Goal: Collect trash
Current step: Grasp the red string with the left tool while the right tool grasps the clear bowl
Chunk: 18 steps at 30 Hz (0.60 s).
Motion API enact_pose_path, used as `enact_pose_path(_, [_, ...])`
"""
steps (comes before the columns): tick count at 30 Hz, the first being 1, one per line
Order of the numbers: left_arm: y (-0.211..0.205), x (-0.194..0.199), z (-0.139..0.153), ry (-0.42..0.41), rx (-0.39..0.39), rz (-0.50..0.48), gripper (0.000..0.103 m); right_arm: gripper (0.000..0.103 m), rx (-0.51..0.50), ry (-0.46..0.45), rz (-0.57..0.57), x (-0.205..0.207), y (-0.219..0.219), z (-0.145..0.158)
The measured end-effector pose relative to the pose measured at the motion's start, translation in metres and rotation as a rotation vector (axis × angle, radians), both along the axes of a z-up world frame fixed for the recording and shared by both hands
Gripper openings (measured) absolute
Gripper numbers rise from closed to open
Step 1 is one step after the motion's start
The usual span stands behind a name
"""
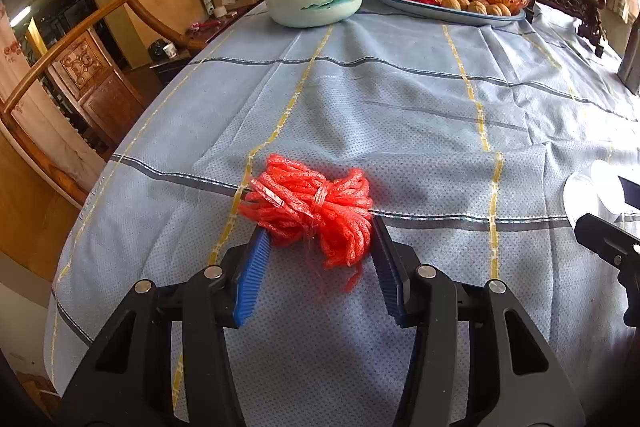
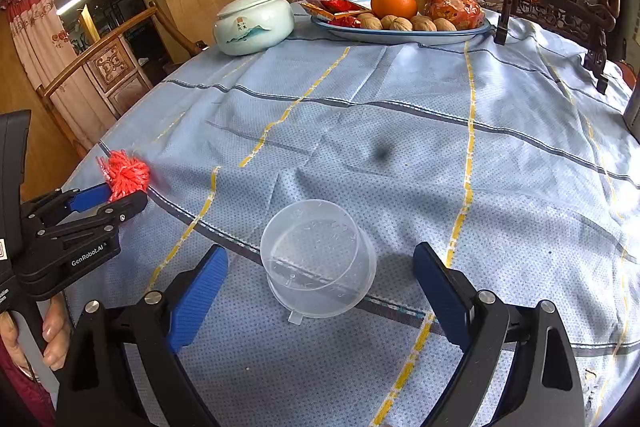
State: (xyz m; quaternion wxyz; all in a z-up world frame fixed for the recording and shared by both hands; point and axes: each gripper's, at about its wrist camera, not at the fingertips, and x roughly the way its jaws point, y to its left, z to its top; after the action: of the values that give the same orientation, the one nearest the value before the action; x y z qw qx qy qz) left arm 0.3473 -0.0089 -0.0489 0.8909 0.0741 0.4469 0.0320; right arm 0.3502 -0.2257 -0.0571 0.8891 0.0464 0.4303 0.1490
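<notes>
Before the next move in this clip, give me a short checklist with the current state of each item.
1. Left gripper around the red net: ok, a finger on each side of it.
2. Left grip closed firmly: cannot tell; the pads sit at the net's edges, and whether they press it does not show.
3. Right gripper lined up on the clear cup: ok, the cup lies on its side between the open fingers.
4. Right fingers touching the cup: not ok, gaps on both sides.
5. Fruit plate and jar out of the way: ok, both at the far end of the tablecloth.
</notes>
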Motion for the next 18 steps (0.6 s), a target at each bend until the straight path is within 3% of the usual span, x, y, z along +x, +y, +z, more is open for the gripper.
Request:
enact_pose_path(6, [0.021,0.004,0.001,0.032,-0.134,0.031,0.050,0.092,-0.001,0.000,0.000,0.000,0.000,0.000])
enact_pose_path(13, [0.033,0.002,0.005,0.034,-0.235,0.037,0.034,0.092,0.001,0.000,0.000,0.000,0.000,0.000])
enact_pose_path(18, [0.034,0.002,0.007,0.027,-0.243,0.044,0.035,0.092,0.001,0.000,0.000,0.000,0.000,0.000])
